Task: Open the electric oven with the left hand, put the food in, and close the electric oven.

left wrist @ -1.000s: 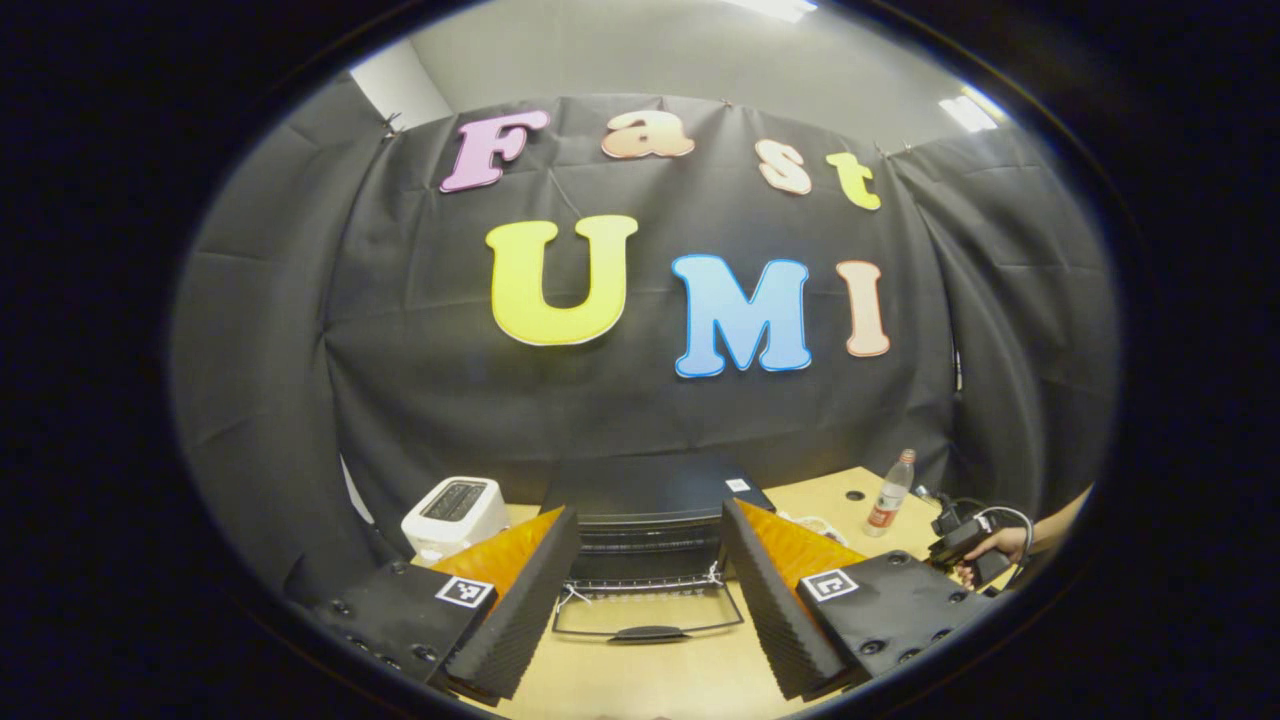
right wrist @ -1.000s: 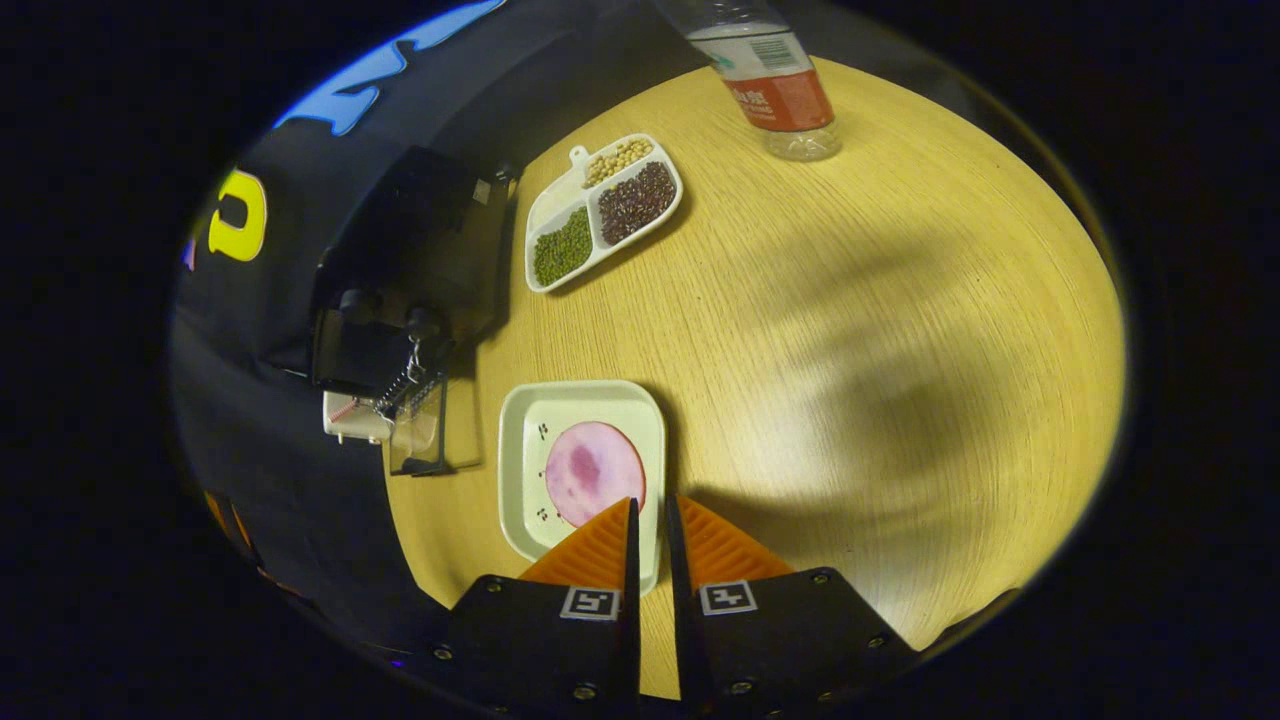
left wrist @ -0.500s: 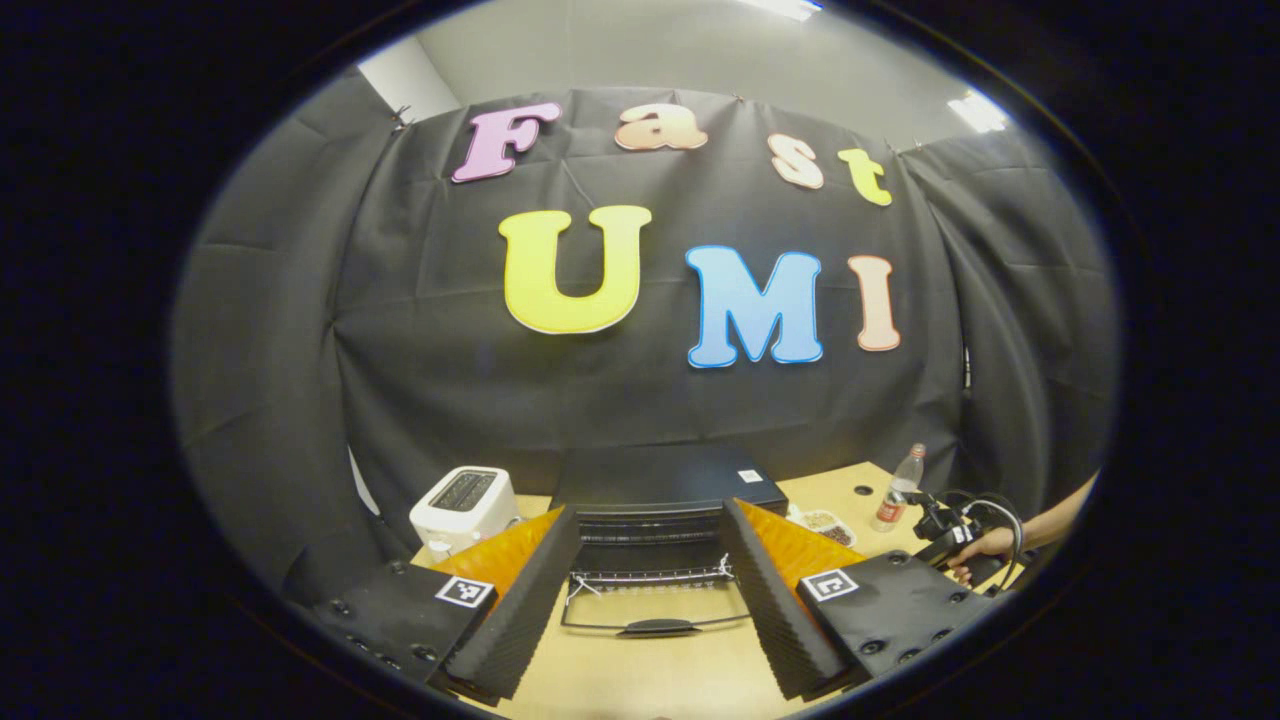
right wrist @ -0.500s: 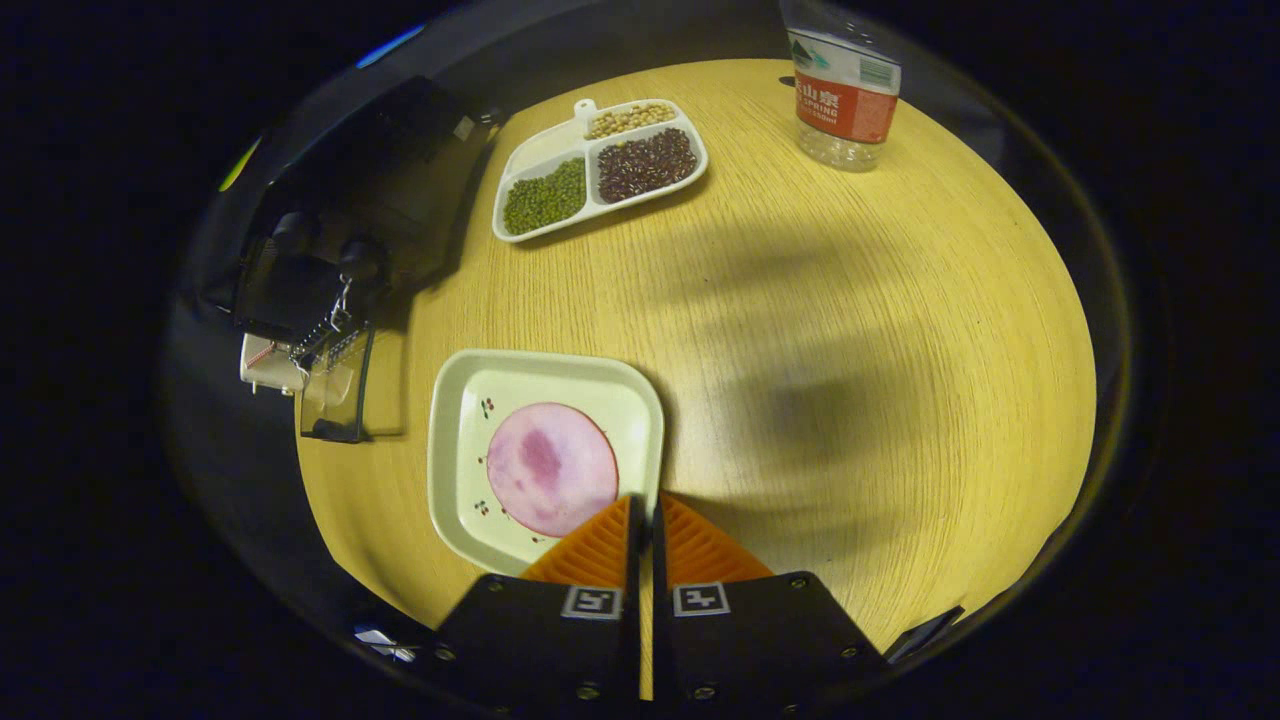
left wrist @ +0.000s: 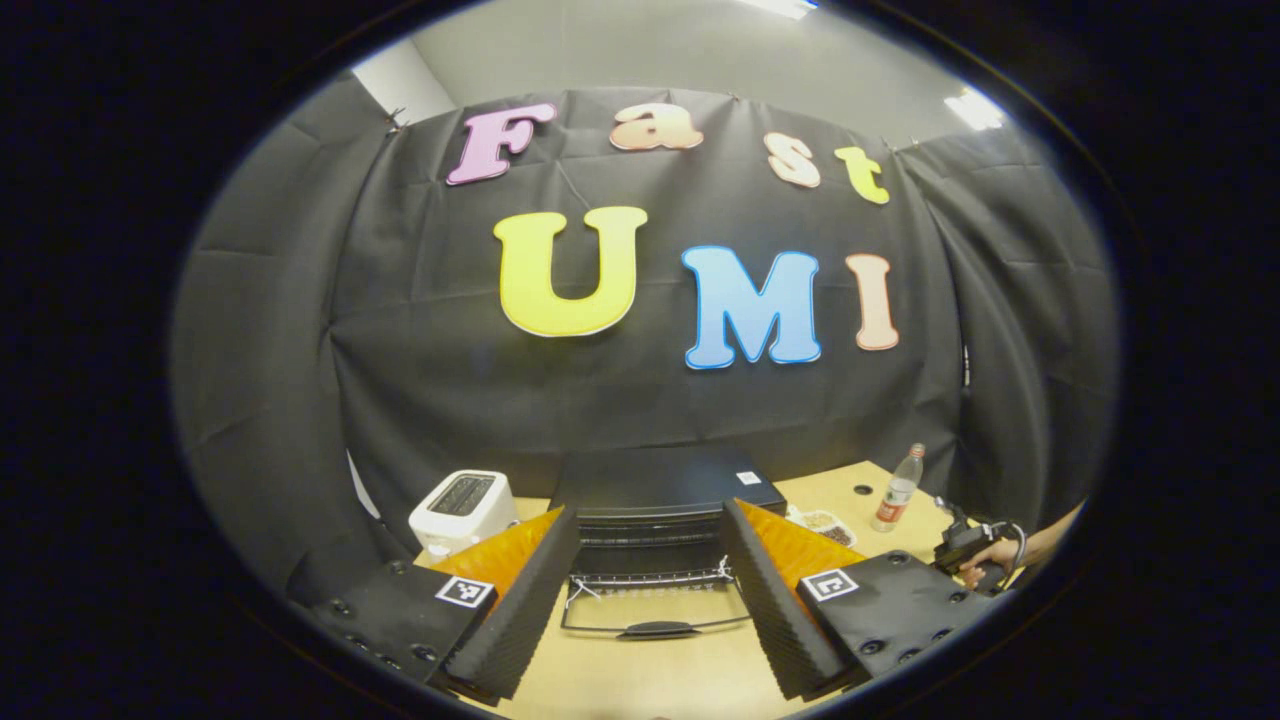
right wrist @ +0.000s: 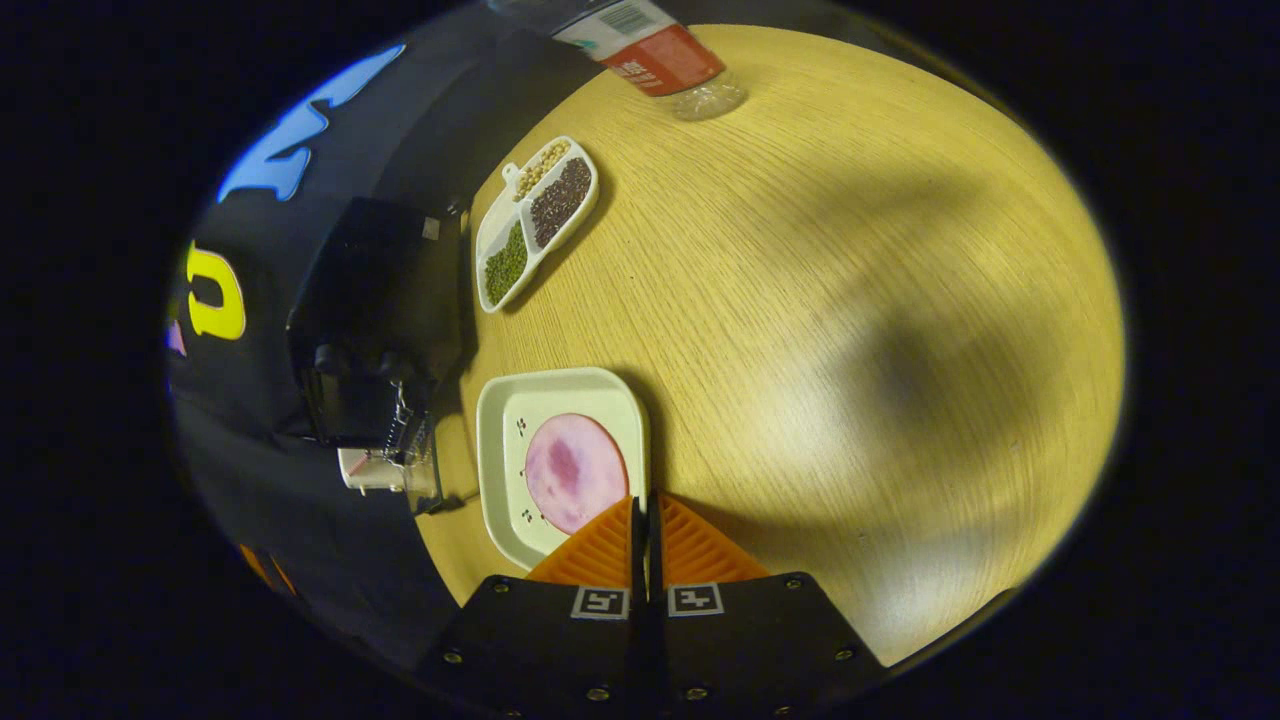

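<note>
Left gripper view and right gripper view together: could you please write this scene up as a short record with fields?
oven: door open, folded down
left tongs: open, facing the oven mouth, holding nothing
right tongs: shut on the plate at its rim
food: round pink slice on the plate, not yet in the oven
table, other items: toaster, bean tray, bottle
</note>
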